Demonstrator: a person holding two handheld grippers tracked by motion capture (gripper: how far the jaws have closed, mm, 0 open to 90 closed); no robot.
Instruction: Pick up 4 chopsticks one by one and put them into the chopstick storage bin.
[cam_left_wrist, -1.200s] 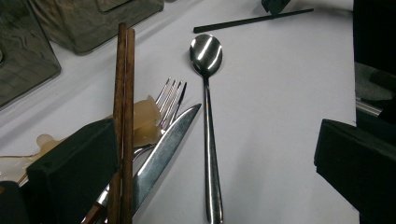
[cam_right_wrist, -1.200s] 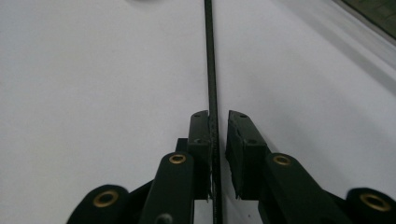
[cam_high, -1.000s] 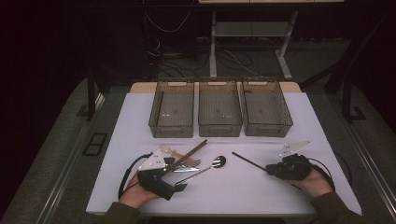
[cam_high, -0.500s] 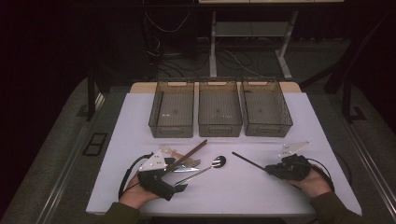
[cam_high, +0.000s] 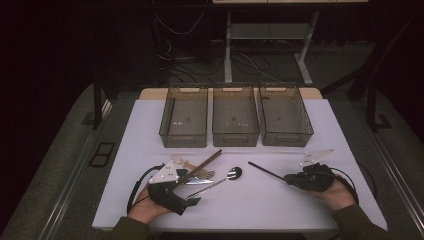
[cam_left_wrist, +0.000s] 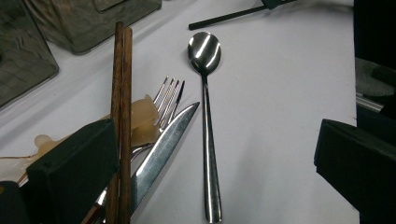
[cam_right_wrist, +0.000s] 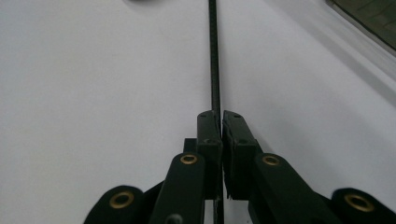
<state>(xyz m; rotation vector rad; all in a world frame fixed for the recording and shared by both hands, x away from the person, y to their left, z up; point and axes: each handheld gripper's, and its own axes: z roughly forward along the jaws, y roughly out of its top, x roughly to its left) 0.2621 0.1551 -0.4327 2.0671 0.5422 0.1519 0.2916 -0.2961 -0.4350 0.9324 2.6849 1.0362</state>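
Right tool (cam_right_wrist: 219, 122): clamped on black chopstick (cam_right_wrist: 214, 56); lift level. Left tool (cam_left_wrist: 210, 154): apart over spoon (cam_left_wrist: 205, 93), 1 item.

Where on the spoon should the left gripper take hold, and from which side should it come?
Grip the spoon at mid-handle, probably from above, jaws across the thin stem. It lies flat, bowl pointing away, with bare table on its right. The knife lies close on its left, so keep the left gripper narrow.
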